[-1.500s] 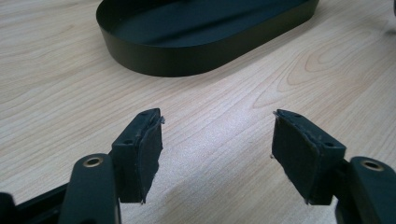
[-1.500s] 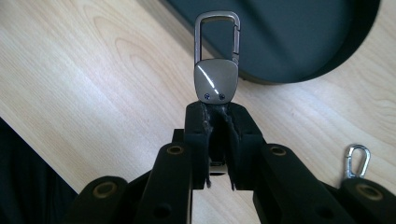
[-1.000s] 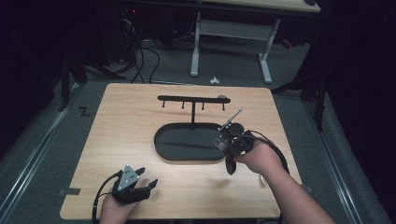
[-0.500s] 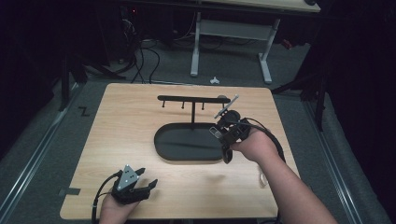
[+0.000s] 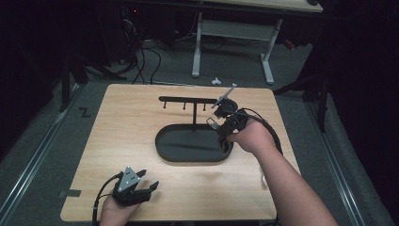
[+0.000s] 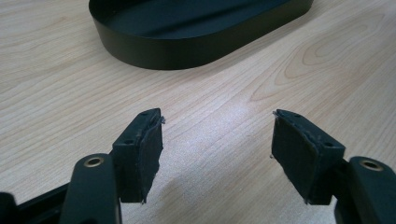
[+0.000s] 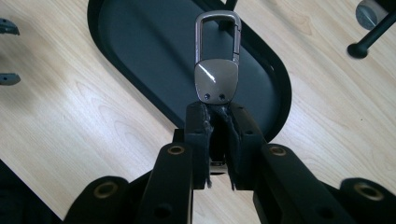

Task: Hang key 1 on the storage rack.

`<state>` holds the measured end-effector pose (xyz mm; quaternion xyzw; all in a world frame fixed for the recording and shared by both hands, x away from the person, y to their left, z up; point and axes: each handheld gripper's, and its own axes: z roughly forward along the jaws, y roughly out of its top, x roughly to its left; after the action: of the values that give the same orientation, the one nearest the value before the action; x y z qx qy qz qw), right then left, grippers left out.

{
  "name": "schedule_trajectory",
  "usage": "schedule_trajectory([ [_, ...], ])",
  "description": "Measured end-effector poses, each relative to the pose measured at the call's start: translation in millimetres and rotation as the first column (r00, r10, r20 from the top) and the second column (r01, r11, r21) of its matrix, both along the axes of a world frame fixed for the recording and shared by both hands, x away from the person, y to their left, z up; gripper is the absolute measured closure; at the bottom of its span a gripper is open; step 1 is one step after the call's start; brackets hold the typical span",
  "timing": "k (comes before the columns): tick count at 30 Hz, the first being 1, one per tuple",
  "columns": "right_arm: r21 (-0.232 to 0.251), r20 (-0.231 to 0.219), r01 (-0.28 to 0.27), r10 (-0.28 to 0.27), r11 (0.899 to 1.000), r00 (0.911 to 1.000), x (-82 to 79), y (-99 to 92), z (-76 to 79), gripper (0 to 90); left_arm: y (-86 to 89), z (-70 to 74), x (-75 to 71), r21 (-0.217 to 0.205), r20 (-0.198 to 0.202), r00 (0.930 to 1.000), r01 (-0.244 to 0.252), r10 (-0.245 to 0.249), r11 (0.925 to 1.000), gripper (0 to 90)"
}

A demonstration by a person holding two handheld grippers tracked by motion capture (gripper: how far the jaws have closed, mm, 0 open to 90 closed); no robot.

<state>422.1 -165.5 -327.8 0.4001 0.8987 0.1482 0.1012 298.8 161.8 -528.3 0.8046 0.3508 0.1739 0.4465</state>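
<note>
A black oval tray [image 5: 162, 150] lies mid-table, and a thin post rises from it to a black crossbar [image 5: 183, 99] with short pegs. My right gripper [image 5: 217, 124] hovers over the tray's right end, just below the bar's right tip. It is shut on a silver key clasp [image 7: 217, 79], whose snap-hook loop points away from the jaws over the tray floor [image 7: 140, 51]. One peg end [image 7: 359, 49] is at the upper right of the right gripper view. My left gripper [image 5: 151, 188] rests at the table's near left, open, with bare wood between its pads [image 6: 140, 154].
The tray wall [image 6: 187, 46] stands a short way ahead of the left gripper. The wooden table [image 5: 122, 132] ends at a dark floor all round. A white desk frame [image 5: 197, 42] and cables lie beyond the far edge.
My right gripper has lifted the clasp and carried it farther from the person, toward the right end of the crossbar. The left gripper has stayed put.
</note>
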Motion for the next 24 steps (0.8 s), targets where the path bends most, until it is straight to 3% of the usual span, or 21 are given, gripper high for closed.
schedule_trajectory([
  [6,0.013,0.014,0.015,-0.015,1.000,0.9998,5.7,-0.4,8.6,80.6,0.6,0.0,0.1,-0.004,0.000,1.0000,-0.002,0.002,1.0000,34.1],
  [7,0.013,0.010,0.038,-0.038,0.999,0.9992,5.4,0.4,10.5,80.6,0.7,0.0,0.1,-0.004,0.001,1.0000,-0.002,0.002,1.0000,34.1],
  [12,0.017,0.035,0.024,-0.025,1.000,0.9991,11.9,2.3,16.4,80.6,0.4,0.1,-0.2,-0.004,0.001,1.0000,0.000,0.000,1.0000,34.0],
  [15,0.026,0.031,0.047,-0.048,0.999,0.9984,14.6,6.6,16.9,80.6,0.5,0.3,-0.4,-0.002,0.000,1.0000,0.002,-0.002,1.0000,34.0],
  [17,0.020,0.040,0.025,-0.025,1.000,0.9989,19.4,8.5,15.9,80.6,0.5,0.1,-0.4,-0.003,0.000,1.0000,0.002,-0.002,1.0000,34.0],
  [24,0.023,0.038,0.049,-0.050,0.999,0.9981,31.8,16.7,11.7,80.6,1.6,-0.3,-0.1,-0.007,0.000,1.0000,-0.003,0.003,1.0000,34.0],
])
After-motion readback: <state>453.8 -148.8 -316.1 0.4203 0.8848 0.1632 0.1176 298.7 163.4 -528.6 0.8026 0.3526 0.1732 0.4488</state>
